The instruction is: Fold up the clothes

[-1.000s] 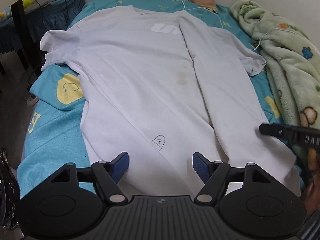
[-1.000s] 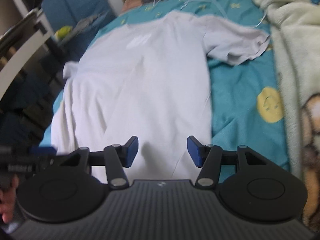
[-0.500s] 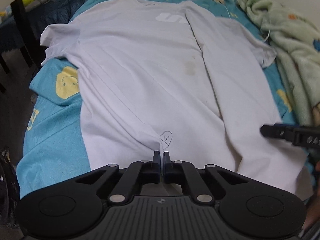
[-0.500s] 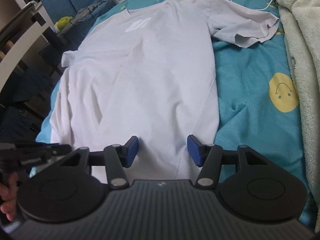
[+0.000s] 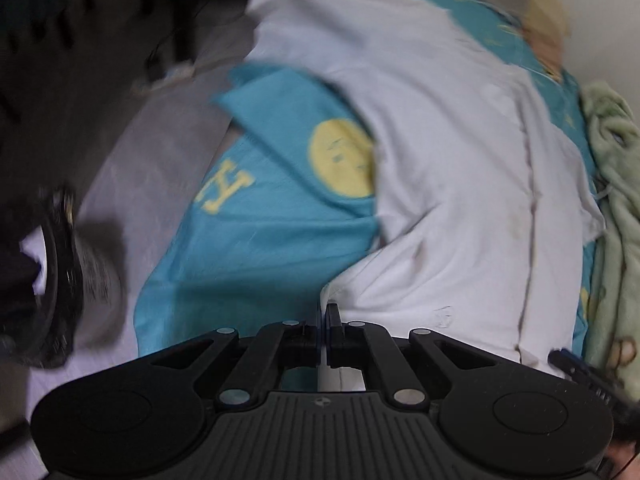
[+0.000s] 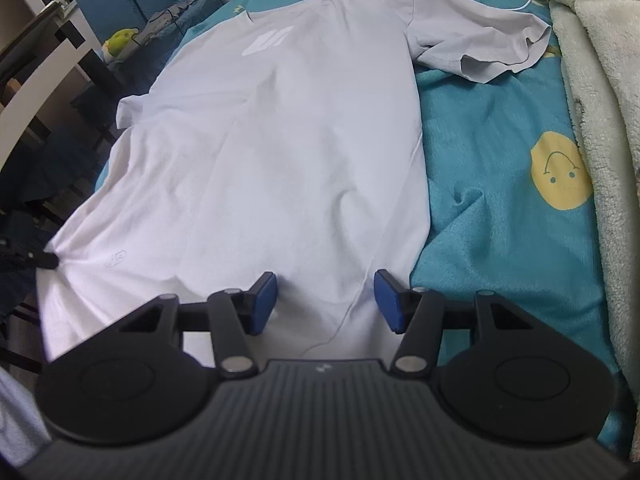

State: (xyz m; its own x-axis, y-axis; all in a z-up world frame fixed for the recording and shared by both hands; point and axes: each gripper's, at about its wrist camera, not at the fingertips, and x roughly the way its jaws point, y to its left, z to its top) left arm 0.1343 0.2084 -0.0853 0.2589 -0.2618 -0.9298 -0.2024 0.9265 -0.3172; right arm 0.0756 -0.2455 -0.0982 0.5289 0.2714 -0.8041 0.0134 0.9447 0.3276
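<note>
White T-shirt [image 6: 288, 140] runs lengthwise away from us on the bed [image 6: 500, 216]; our left claw [image 5: 323, 320] clenches its hem, our right claw [image 6: 325, 300] gapes over the hem's other end.

Plain white t-shirt [image 6: 288, 152], short sleeves, lying front-up along the bed with the collar at the far end. Pale logo on the chest [image 6: 269, 40], tiny doodle-like mark near the hem [image 6: 115, 258]. One sleeve [image 6: 486, 46] is spread out sideways and rumpled. The hem corner is bunched into wrinkles, pinched between closed fingers [image 5: 325, 320].
</note>
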